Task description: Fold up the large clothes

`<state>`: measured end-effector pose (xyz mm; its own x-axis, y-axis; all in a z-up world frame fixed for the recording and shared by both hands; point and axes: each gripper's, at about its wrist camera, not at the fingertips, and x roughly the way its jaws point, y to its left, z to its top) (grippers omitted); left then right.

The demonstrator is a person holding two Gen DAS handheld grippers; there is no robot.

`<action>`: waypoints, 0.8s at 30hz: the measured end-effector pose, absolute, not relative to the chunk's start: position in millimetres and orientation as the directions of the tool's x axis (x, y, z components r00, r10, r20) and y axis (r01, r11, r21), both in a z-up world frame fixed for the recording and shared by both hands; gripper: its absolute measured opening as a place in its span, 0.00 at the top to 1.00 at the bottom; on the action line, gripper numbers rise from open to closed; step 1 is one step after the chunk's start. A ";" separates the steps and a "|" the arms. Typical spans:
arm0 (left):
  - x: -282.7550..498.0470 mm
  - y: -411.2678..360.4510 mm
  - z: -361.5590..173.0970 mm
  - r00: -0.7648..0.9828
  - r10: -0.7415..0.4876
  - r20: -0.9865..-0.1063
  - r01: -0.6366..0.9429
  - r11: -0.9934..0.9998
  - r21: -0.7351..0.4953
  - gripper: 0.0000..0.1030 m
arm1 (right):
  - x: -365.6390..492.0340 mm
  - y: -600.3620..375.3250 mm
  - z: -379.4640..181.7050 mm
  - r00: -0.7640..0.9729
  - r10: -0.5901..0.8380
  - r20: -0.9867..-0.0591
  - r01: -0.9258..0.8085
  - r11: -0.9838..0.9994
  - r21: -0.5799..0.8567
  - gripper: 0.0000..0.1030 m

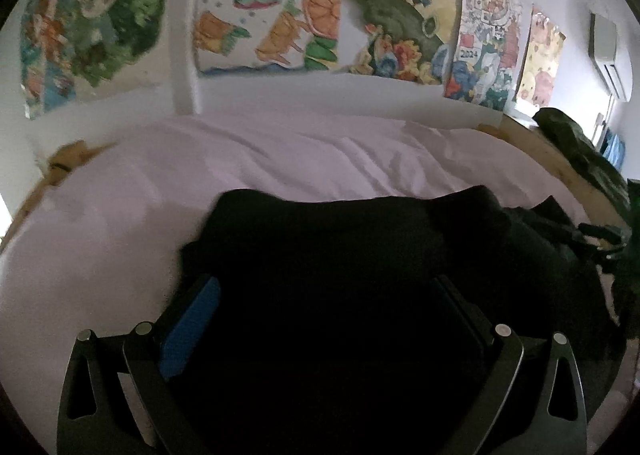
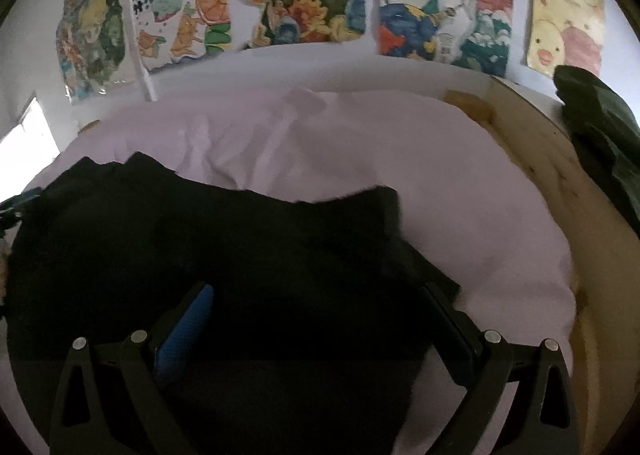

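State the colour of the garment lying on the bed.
Black garment, on a pale lilac sheet; clearest in right wrist view.

Bare sheet is left open on the bed beyond the black garment, up to the wall. The right edge is bounded by a wooden frame, where green cloth is heaped.

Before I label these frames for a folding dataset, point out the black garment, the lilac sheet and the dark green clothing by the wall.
black garment (image 2: 224,247), right wrist view, middle of its flat spread.
lilac sheet (image 1: 280,159), left wrist view, bare wrinkled part beyond the garment.
dark green clothing (image 2: 600,123), right wrist view, middle of the heap.
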<state>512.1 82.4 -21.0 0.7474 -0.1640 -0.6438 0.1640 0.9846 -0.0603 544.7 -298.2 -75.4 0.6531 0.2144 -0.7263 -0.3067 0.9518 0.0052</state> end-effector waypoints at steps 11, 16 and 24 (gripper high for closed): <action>487.2 139.2 -37.1 0.661 -0.264 -0.702 0.203 0.964 -0.172 0.02 | 540.0 -349.9 -106.2 0.501 0.388 -0.774 -0.231 0.922 0.312 0.00; 496.8 160.5 -66.2 0.570 -0.355 -0.741 0.186 0.934 -0.305 0.01 | 546.4 -365.9 -129.6 0.416 0.530 -0.739 -0.214 0.847 0.486 0.00; 508.9 169.7 -82.2 0.500 -0.465 -0.730 0.210 0.884 -0.419 0.01 | 538.7 -370.3 -143.8 0.447 0.596 -0.667 -0.289 0.802 0.524 0.00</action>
<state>508.9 169.7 -82.2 0.5004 -0.4650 -0.7303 0.2097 0.8835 -0.4188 538.7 -370.4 -143.8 0.4470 0.5964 -0.6667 -0.2886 0.8016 0.5236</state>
